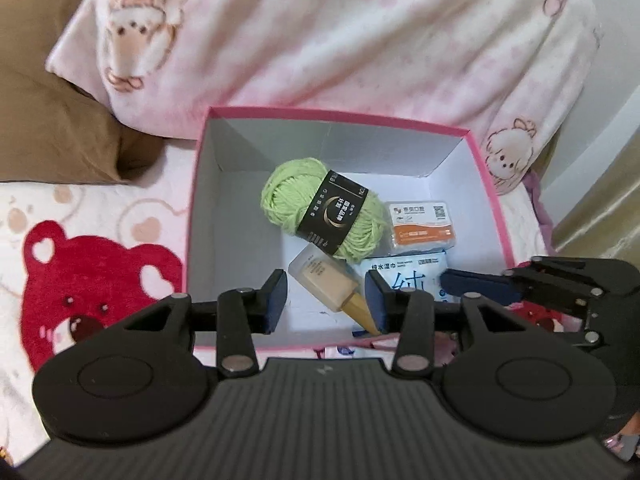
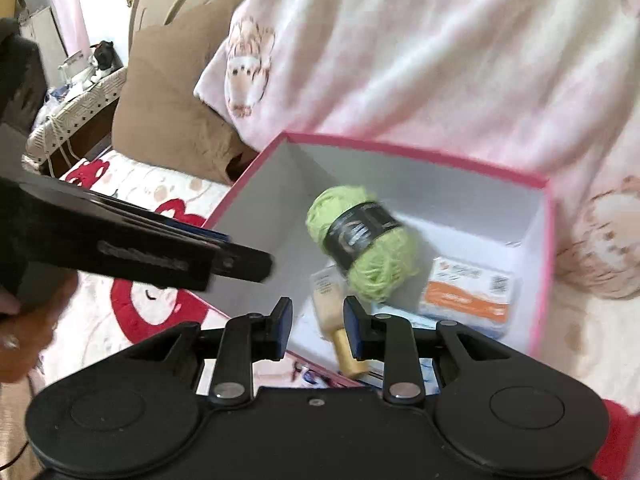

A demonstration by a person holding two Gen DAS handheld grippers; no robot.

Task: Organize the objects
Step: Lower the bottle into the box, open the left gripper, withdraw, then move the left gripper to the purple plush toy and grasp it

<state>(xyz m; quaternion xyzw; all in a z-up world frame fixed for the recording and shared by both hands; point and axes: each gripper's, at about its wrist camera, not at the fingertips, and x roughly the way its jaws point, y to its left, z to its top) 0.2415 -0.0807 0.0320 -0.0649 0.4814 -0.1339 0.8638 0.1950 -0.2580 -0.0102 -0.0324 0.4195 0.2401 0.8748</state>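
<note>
Both grippers hover over the pink box, jaws apart and holding nothing.

Left gripper [image 1: 326, 300] and right gripper [image 2: 316, 326] each have a gap between their 2 fingers, poised above the box [image 1: 200, 184] on the bed. Inside lie 4 items: green yarn [image 1: 320, 216], a beige bottle [image 1: 324, 280] (gold cap nearest), an orange-labelled packet [image 1: 422, 226] and a wet-wipes pack [image 1: 404, 276]. A pink blanket [image 1: 360, 40] is bunched behind.
</note>
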